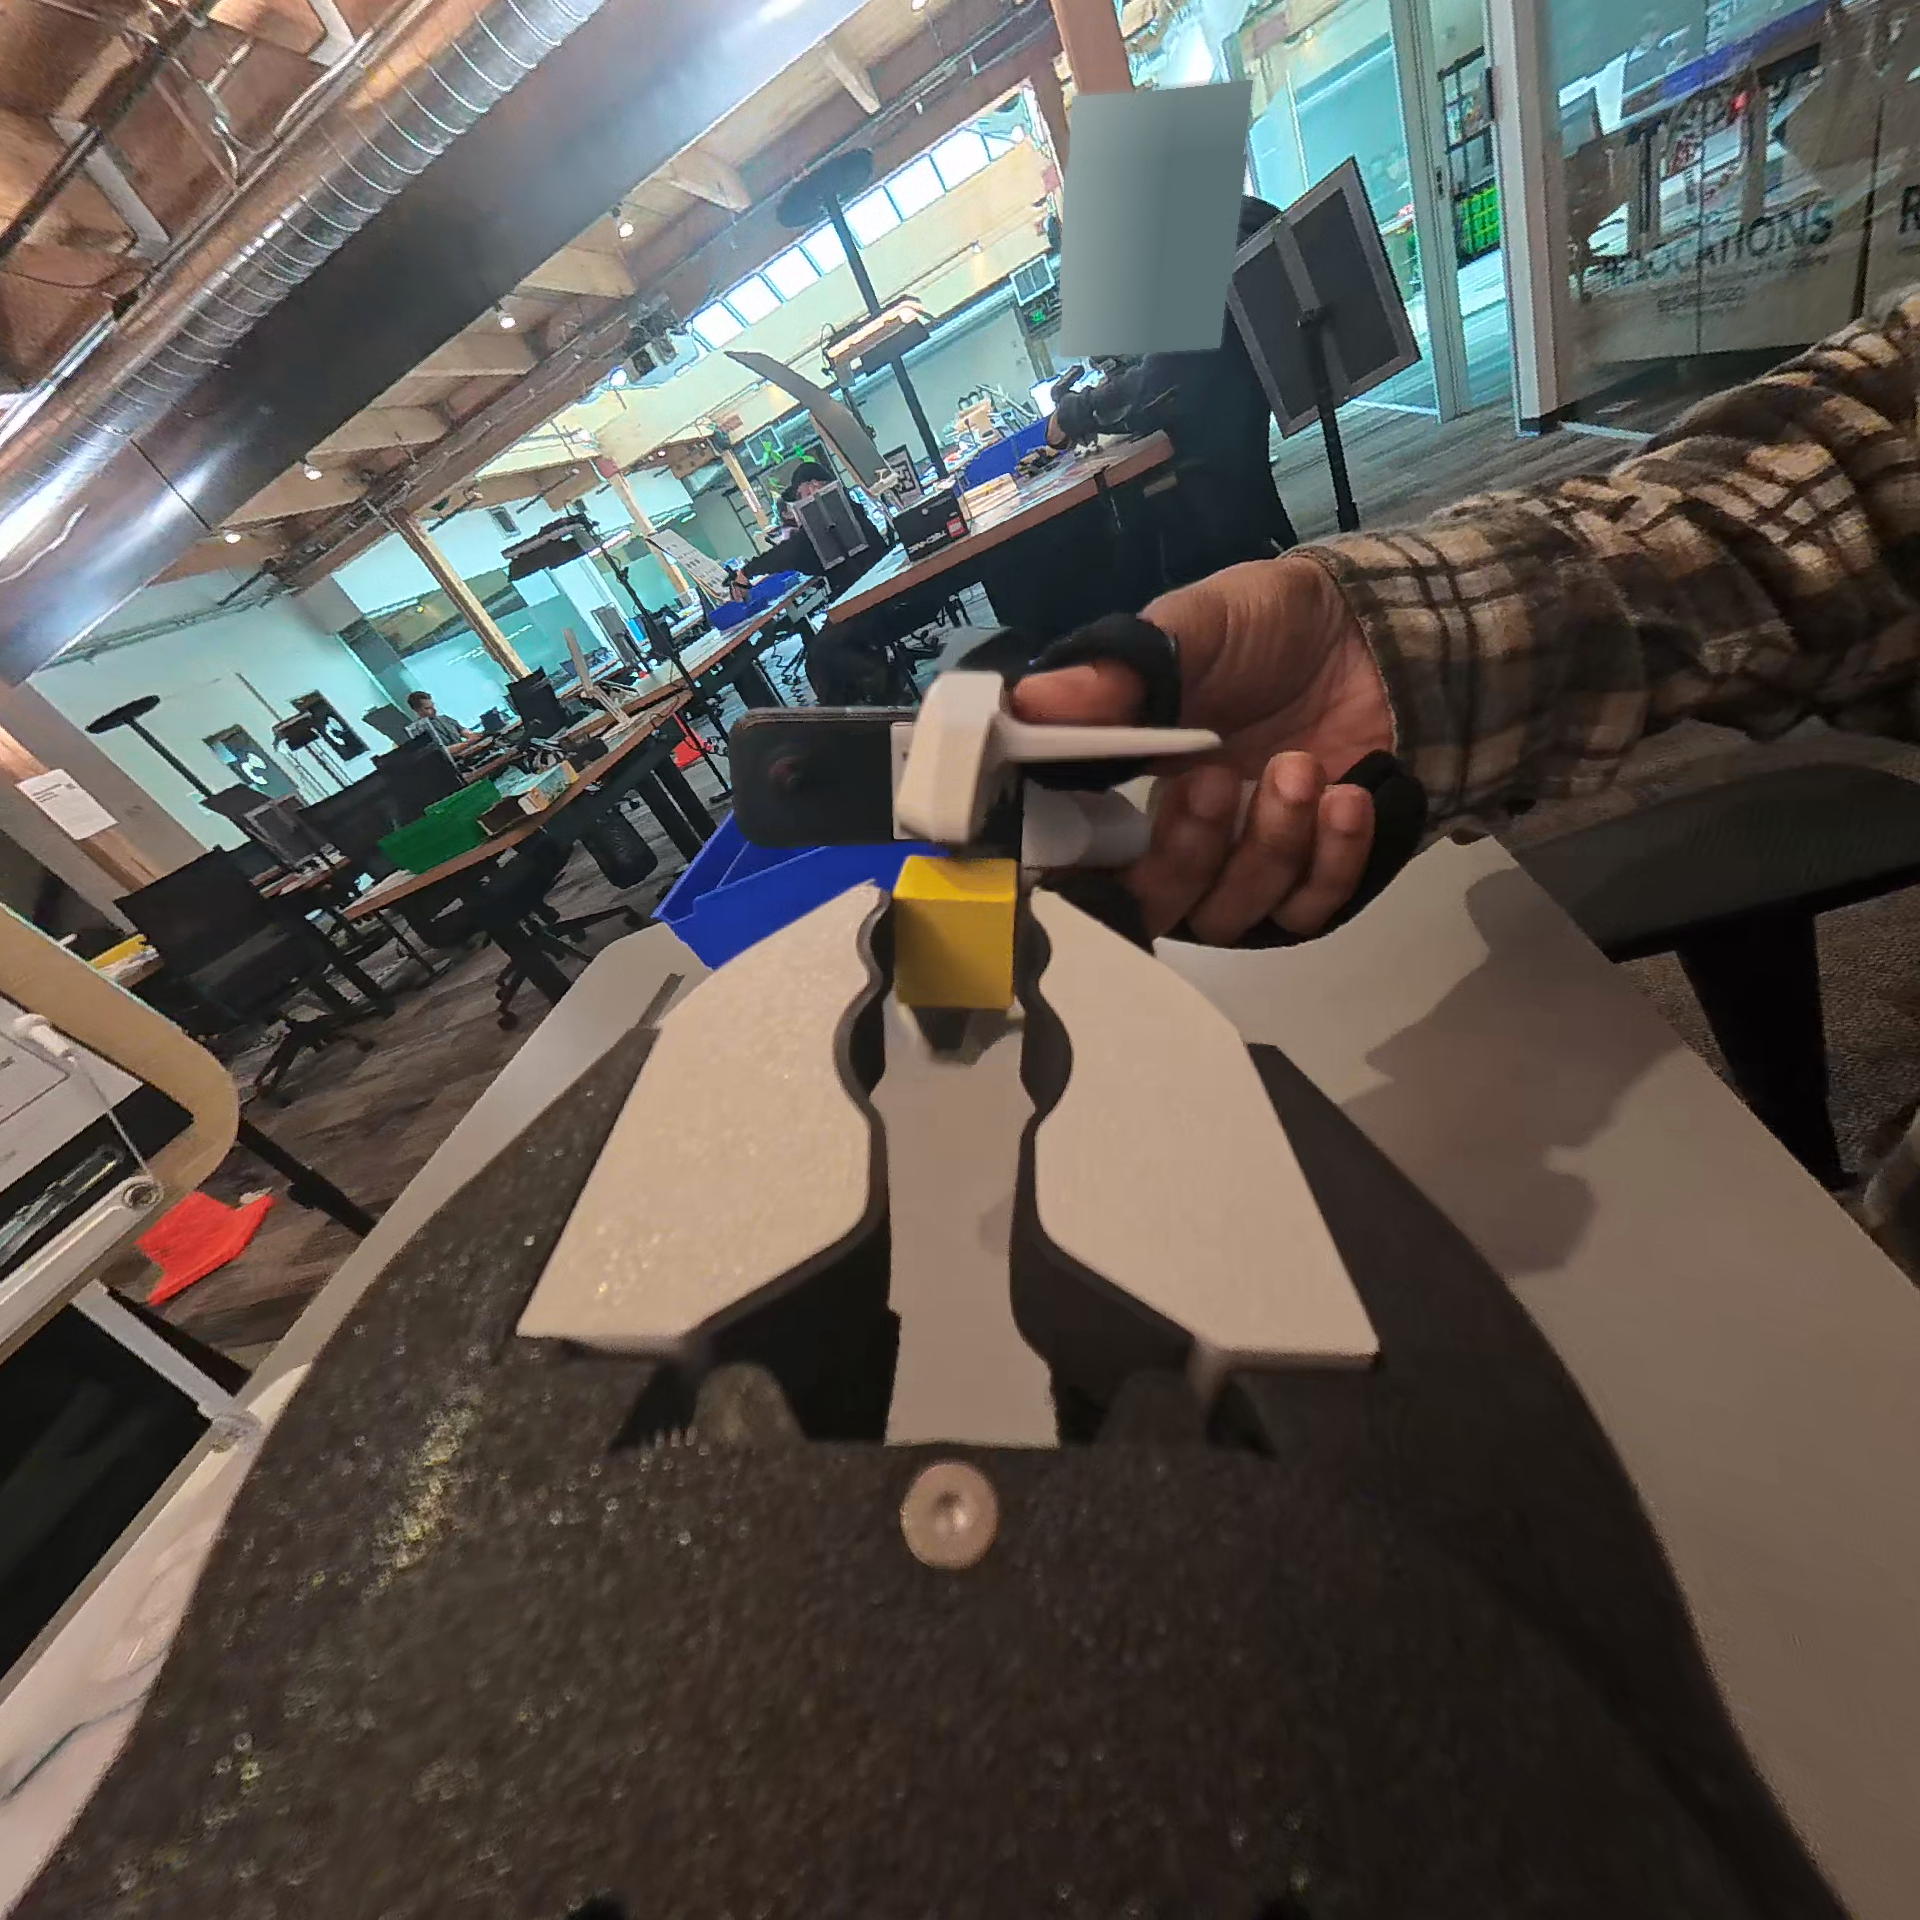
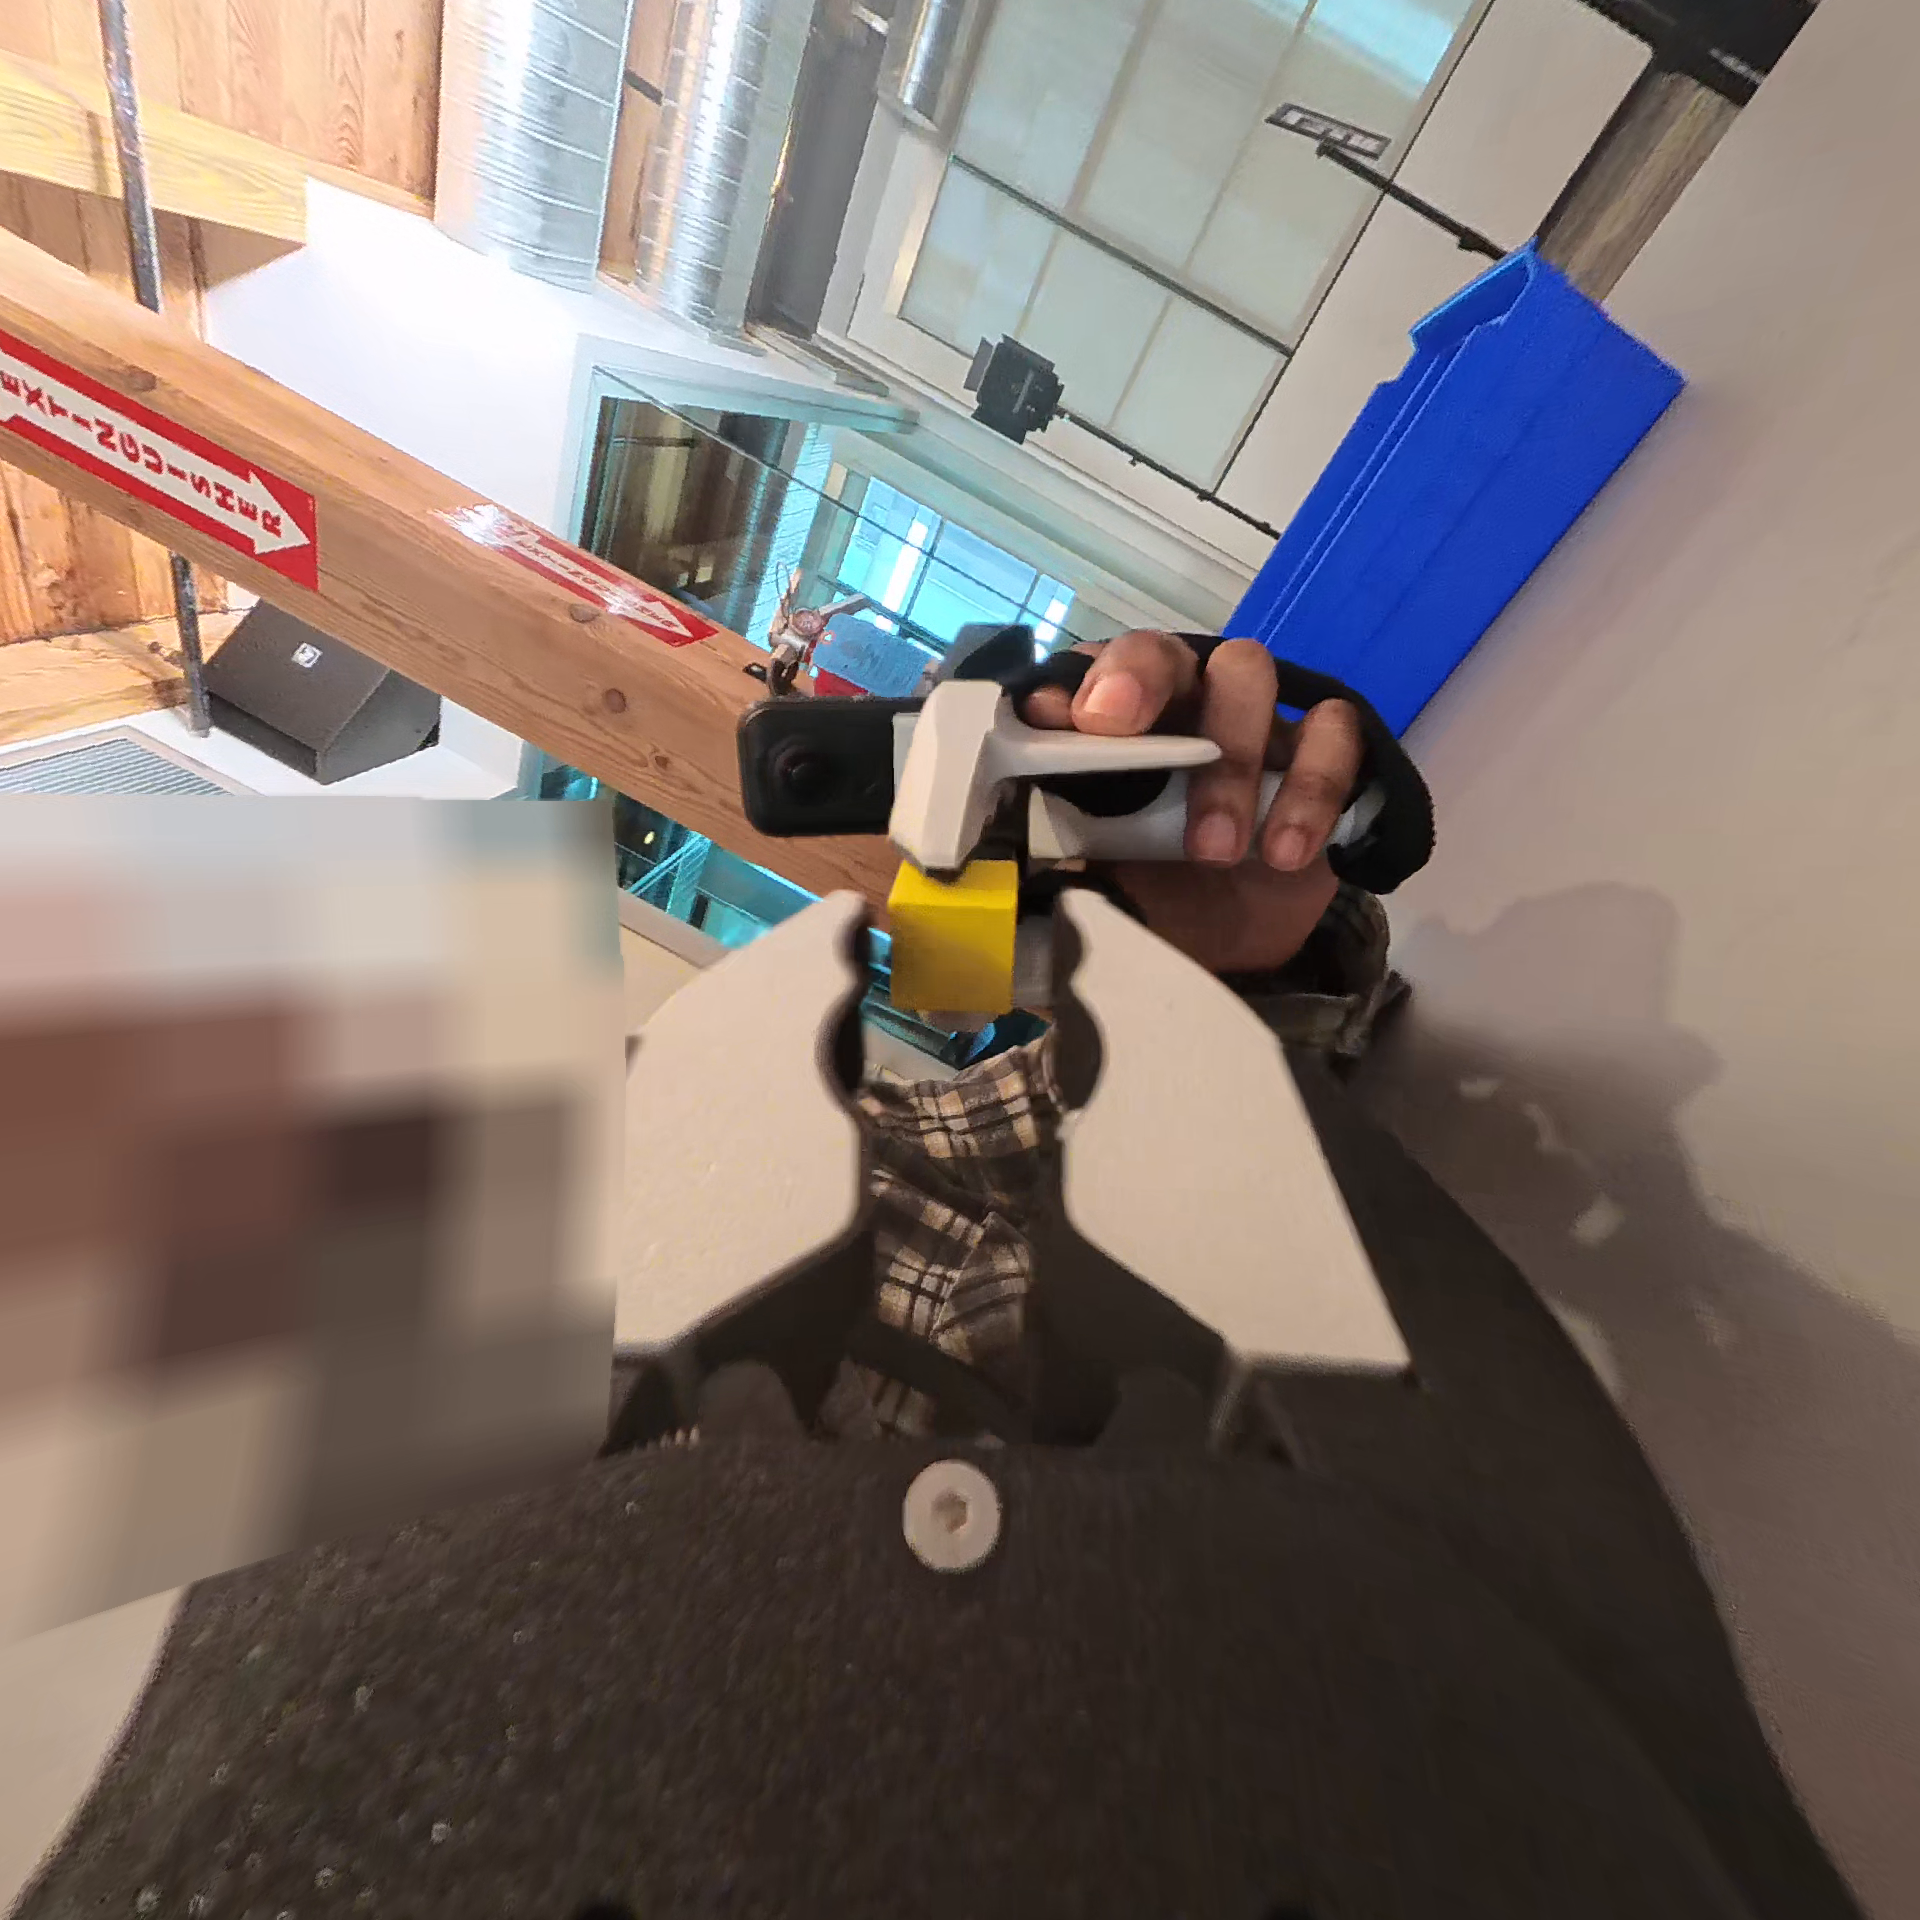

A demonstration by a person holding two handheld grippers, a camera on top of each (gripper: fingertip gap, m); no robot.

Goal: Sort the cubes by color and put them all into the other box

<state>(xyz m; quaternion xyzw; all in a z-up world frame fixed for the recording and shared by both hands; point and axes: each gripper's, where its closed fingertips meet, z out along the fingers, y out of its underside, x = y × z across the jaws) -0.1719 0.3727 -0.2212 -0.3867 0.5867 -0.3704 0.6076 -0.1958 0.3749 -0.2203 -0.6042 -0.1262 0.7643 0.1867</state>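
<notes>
A yellow cube [image 1: 954, 940] sits between the fingertips of my left gripper [image 1: 954, 909], which is shut on its sides and holds it in the air above the grey table [image 1: 1455, 1039]. My right gripper [image 2: 966, 920] faces the left one and is turned a quarter turn. Its jaws stand open around the same cube [image 2: 951, 951], with small gaps on both sides. In the left wrist view one white finger [image 1: 940, 769] of the right gripper shows just above the cube. A blue box [image 1: 748, 894] stands behind the cube and also shows in the right wrist view [image 2: 1455, 499].
A hand in a plaid sleeve [image 1: 1610, 623] holds the right gripper. A black chair [image 1: 1714, 862] stands beside the table. Office desks and people are far behind. An orange piece [image 1: 197, 1242] lies on the floor at the left.
</notes>
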